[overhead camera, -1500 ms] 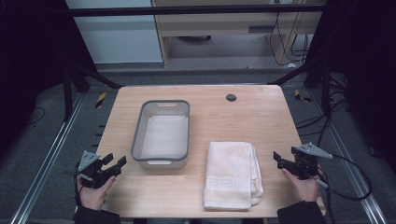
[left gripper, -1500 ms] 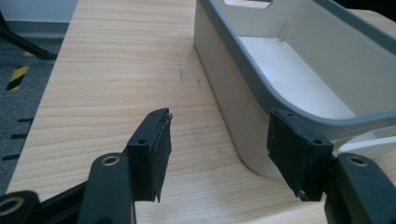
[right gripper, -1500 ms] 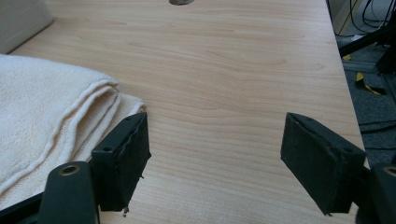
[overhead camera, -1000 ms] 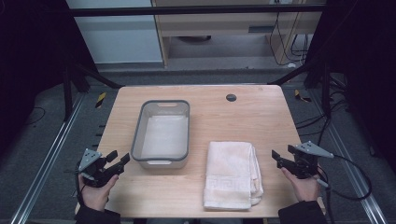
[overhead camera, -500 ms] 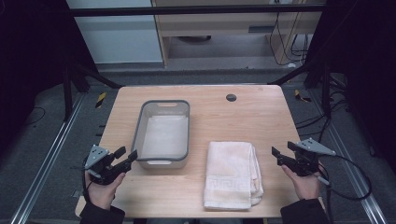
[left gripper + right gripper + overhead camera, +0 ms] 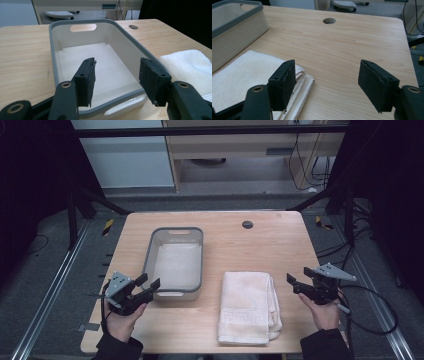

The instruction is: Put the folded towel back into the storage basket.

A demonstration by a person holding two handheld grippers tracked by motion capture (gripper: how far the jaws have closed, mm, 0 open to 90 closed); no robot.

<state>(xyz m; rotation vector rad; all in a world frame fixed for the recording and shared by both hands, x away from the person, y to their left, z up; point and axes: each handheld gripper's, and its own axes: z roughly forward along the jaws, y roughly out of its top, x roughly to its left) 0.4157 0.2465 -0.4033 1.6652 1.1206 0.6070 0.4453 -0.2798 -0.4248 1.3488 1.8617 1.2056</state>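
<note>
- Now the left gripper (image 6: 145, 286) is hovering open at the tray (image 6: 149, 255) rim — it is risking pushing the tray.
- Meanwhile the right gripper (image 6: 301, 284) is waiting open beside the towel (image 6: 248, 306) — it is perhaps catching only one layer.

We look down on a light wooden table (image 6: 280, 245) with rounded corners and a round dark hole (image 6: 247, 224) near its far edge. Around it we see a grey floor (image 6: 45, 285), dim at the sides, with metal rails (image 6: 47, 305) running along both flanks and black-and-yellow markers (image 6: 108, 226) beside the table's far corners. Dark frame struts (image 6: 100, 200) slope down toward the table from left and right. Behind stands a pale panel (image 6: 125, 160) and a beige piece of furniture (image 6: 240, 147), perhaps a desk, with cables (image 6: 310, 165) hanging at its right. The sides fall into black shadow.
</note>
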